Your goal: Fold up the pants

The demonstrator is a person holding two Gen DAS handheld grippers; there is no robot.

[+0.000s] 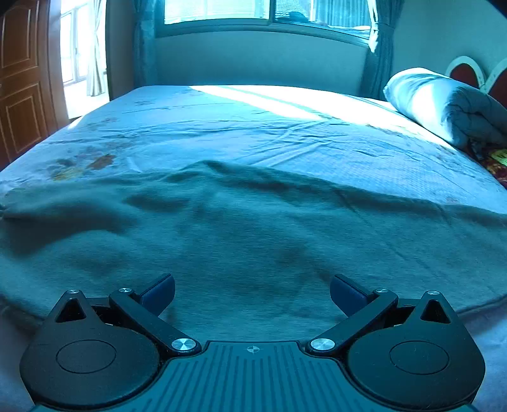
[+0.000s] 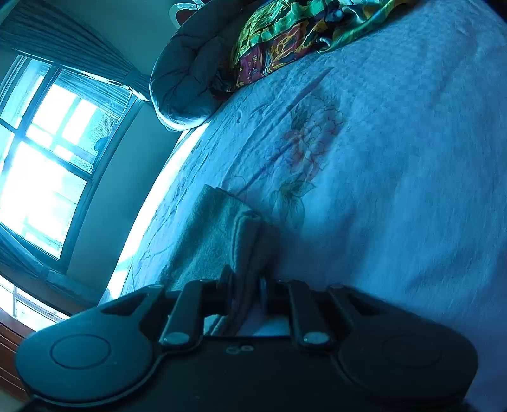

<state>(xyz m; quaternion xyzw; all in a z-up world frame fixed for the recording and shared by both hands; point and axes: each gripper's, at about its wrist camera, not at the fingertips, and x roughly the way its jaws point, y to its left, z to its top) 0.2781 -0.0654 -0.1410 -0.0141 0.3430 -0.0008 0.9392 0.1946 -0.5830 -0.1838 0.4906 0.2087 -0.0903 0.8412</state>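
In the left wrist view we see the left tool [image 1: 252, 293] closest to us, its two blue-padded fingers [image 1: 158, 290] spread wide apart with nothing between them, poised just above grey cloth. That cloth is the pants [image 1: 240, 228], spread flat and rumpled across the near part of the bed [image 1: 285, 126], reaching from the left edge of the view to the right. Beyond the pants lies the pale bedsheet [image 1: 317, 149], printed with faded flowers on the left and crossed by a bright band of sunlight farther back. At the far right of the bed rests a rolled pale quilt [image 1: 443, 104], and behind the bed a window [image 1: 263, 9] with curtains fills the far wall; a wooden door [image 1: 22, 79] stands at far left. In the right wrist view, which is tilted sideways, the right tool [image 2: 245, 282] is nearest, its fingers drawn close together and pinching a folded edge of the pants [image 2: 228, 234], which rise from the tool in a narrow doubled strip lying on the bedsheet [image 2: 396, 158]. Past it we see a flower print on the sheet, then the grey quilt [image 2: 190, 76] and a brightly patterned cloth [image 2: 301, 28] at the head of the bed, with the sunlit window [image 2: 47, 152] at the left.
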